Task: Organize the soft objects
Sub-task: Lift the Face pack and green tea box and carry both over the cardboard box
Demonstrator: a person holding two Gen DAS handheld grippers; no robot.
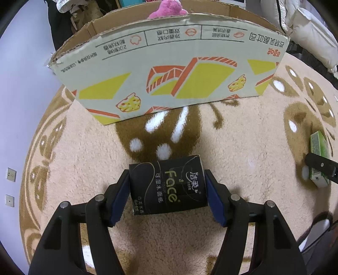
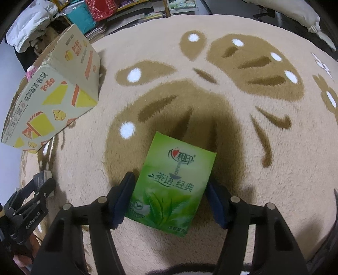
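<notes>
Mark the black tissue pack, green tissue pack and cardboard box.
black pack (image 1: pixel 166 186): left wrist view, middle of its printed top face.
green pack (image 2: pixel 171 186): right wrist view, middle of its printed front.
box (image 1: pixel 169 72): left wrist view, near printed side wall.

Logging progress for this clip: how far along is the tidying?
Done: a pink plush toy already sits in the cardboard box. In hand: the left gripper grips a black tissue pack; the right gripper straddles a green tissue pack. Left: both packs remain unboxed.

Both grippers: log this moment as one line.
left gripper: shut on black tissue pack | right gripper: shut on green tissue pack | cardboard box: ahead, pink plush inside
</notes>
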